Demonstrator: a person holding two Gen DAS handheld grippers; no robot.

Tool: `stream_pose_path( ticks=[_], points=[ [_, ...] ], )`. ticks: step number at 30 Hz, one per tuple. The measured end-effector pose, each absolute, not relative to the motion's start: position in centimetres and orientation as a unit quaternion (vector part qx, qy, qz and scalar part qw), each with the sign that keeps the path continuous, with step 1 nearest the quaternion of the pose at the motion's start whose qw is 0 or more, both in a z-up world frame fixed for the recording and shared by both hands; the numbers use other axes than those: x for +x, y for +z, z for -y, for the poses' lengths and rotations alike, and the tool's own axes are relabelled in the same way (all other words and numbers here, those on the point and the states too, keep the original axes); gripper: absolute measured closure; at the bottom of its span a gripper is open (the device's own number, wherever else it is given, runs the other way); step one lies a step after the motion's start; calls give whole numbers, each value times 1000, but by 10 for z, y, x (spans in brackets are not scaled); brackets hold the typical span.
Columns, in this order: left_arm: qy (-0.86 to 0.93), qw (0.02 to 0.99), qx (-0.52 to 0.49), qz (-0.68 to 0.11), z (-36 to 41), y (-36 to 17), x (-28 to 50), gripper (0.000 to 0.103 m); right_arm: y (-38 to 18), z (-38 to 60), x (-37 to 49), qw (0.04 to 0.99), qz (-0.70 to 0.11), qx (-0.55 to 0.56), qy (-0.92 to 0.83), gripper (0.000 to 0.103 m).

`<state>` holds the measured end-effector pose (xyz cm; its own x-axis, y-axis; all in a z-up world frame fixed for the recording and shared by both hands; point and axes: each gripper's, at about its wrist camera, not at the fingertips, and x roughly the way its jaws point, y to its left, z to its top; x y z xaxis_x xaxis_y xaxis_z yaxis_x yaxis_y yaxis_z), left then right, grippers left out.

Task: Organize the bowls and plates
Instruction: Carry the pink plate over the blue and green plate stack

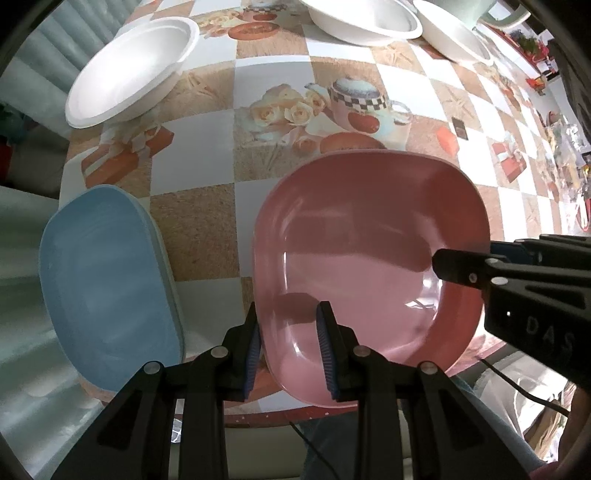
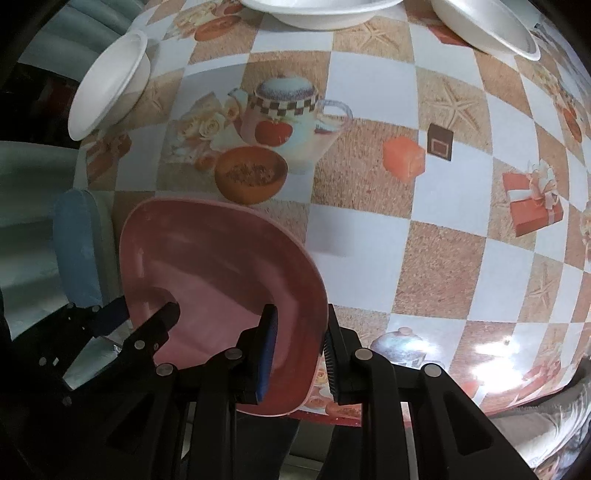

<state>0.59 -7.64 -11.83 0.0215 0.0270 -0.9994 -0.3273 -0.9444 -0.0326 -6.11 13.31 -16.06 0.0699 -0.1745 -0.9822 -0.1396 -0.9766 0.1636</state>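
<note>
1. The pink plate is a rounded-square dish, gripped by both grippers at once and tilted above the table, which is covered with a checked cloth printed with teapots, roses and gift boxes.
2. The left gripper has its jaws narrowed onto the plate's near-left rim: one blue-padded finger sits outside the rim and the other inside the dish.
3. The right gripper clamps the plate's opposite edge the same way, with the rim caught between its ribbed pads; in the left wrist view it reaches in from the right side over the plate's inner wall.
4. The blue plate lies flat at the near-left edge of the table, just beside the pink plate but apart from it.
5. A white bowl sits at the far-left part of the table, well apart from both plates.
6. Two more white bowls stand side by side along the far edge, and a pale green dish shows just behind them.
</note>
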Motion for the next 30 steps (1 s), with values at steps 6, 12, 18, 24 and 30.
stream_pose_path(
  ticks=[6, 12, 18, 24, 30],
  points=[
    [705, 123, -692, -95, 70, -98, 3, 72, -143, -131, -65, 18, 105, 724, -681, 77],
    [717, 111, -683, -83, 69, -80, 0, 72, -131, -121, -71, 30, 99, 719, -687, 77],
    [729, 91, -675, -66, 85, -63, 12, 72, -118, -95, -79, 50, 79, 714, -694, 77],
    [739, 57, -669, -51, 116, -61, 6, 72, -110, -58, -91, 80, 51, 708, -700, 77],
    [743, 19, -668, -30, 158, -54, 6, 72, -107, -16, -101, 115, 25, 706, -699, 77]
  ],
)
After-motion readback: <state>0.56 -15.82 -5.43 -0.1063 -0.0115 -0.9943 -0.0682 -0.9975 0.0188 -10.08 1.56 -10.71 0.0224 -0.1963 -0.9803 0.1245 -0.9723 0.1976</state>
